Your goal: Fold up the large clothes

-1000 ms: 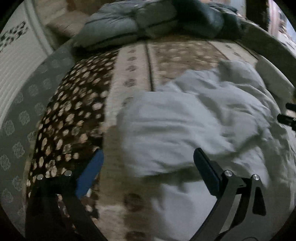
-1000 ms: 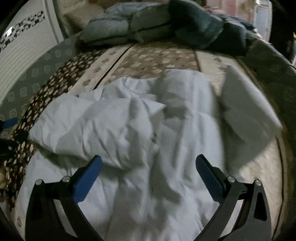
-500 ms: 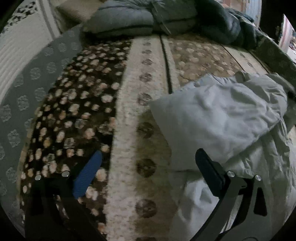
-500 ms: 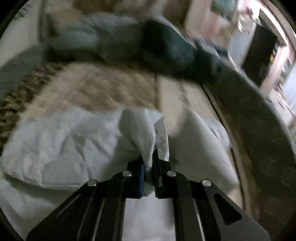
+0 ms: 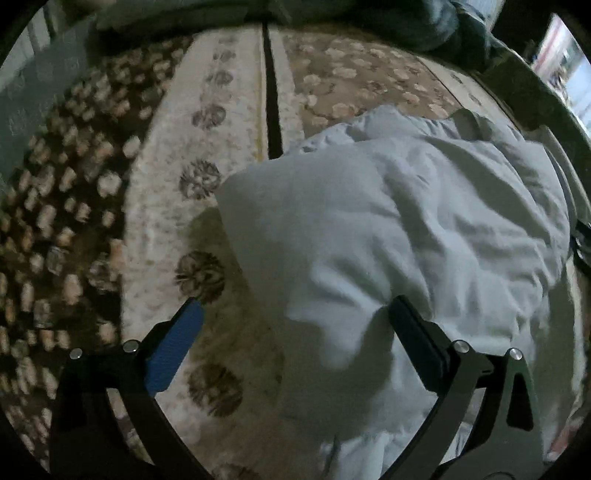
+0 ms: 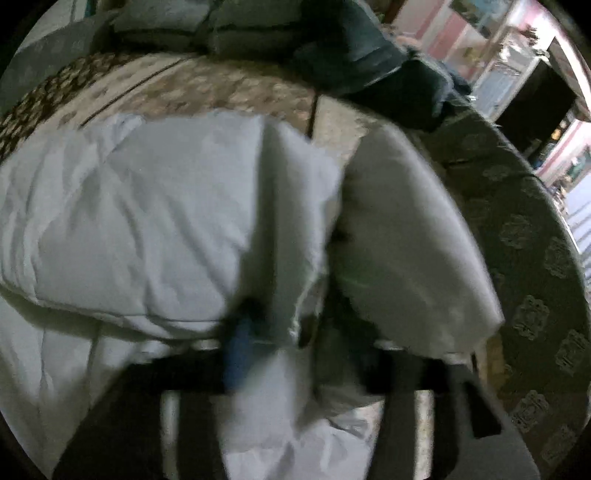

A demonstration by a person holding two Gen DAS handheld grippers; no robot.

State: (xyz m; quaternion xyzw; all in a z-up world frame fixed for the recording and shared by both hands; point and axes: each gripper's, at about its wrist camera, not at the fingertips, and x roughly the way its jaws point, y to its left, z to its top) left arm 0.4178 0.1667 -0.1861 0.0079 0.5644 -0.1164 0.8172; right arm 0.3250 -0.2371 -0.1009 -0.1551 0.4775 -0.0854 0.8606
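Note:
A large white padded garment (image 5: 388,236) lies crumpled on a patterned bedspread (image 5: 221,122). My left gripper (image 5: 295,328) is open and empty, its fingers wide apart over the garment's left edge, with the right finger (image 5: 413,332) against the cloth. In the right wrist view the same white garment (image 6: 166,221) fills the frame. My right gripper (image 6: 277,332) is blurred by motion; its fingers stand a little apart with a fold of the white cloth between them, and I cannot tell whether they grip it.
Folded grey and dark quilts (image 6: 258,33) are piled at the far end of the bed. A grey-green patterned bed edge (image 6: 535,258) runs along the right. A doorway and pink walls (image 6: 535,85) show at the far right.
The left gripper has moved back right so the garment's edge now lies between its fingers. The right gripper, shut on a fold half a second ago, now shows its fingers parted and blurred.

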